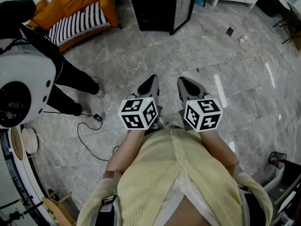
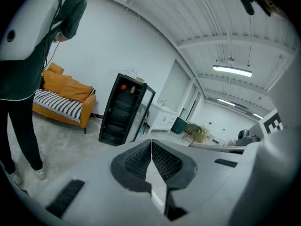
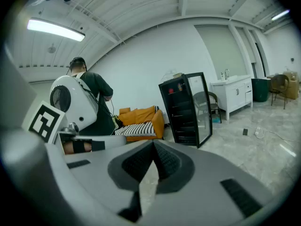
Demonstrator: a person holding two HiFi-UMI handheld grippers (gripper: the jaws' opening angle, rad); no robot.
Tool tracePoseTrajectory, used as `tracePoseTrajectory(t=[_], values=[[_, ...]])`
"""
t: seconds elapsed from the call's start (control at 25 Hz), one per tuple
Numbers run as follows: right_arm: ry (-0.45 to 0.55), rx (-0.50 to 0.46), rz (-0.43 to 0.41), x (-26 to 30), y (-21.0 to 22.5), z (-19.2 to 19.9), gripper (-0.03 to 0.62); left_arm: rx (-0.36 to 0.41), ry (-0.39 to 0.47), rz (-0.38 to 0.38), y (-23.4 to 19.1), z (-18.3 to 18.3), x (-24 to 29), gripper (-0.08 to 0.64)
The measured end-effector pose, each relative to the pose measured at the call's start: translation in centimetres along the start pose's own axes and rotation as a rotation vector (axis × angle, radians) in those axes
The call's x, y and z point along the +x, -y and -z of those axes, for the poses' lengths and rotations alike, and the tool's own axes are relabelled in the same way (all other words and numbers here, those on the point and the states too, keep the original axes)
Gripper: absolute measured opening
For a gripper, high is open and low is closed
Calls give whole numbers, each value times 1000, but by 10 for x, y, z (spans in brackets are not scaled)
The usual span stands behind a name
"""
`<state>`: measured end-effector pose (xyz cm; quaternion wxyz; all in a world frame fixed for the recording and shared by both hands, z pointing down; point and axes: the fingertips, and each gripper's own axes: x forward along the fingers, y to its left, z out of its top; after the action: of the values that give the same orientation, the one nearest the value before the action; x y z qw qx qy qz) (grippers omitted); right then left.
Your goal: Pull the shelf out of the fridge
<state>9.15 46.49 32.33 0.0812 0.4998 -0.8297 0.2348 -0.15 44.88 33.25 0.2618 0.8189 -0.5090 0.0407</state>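
One black fridge (image 1: 153, 6) stands with its glass door (image 1: 185, 7) open.

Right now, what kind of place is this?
Probably a studio room furnished like a home: a black fridge, an orange sofa and white cabinets on a grey stone floor.

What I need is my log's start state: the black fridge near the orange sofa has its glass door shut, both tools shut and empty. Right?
Not the door: the right gripper view shows the fridge with its glass door swung open. The rest holds: orange sofa nearby, left tool and right tool shut and empty.
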Motion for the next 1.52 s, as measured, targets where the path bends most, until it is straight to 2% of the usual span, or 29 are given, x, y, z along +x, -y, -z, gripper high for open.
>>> tracePoseTrajectory(t=[0.32, 0.52, 0.72, 0.96, 1.52], values=[[-18, -7, -12, -4, 1, 13, 28, -13, 1, -19, 2, 14, -6, 23], [28, 67, -48, -1, 1, 4, 28, -4, -2, -26, -1, 13, -3, 23], [15, 53, -33, 13, 11, 3, 29, -19, -2, -17, -8, 11, 14, 23], [-14, 60, -5, 46, 21, 0, 29, -27, -26, -2, -31, 3, 42, 23], [-60, 77, 12, 148, 28, -34, 29, -41, -60, -10, -102, -46, 104, 23]])
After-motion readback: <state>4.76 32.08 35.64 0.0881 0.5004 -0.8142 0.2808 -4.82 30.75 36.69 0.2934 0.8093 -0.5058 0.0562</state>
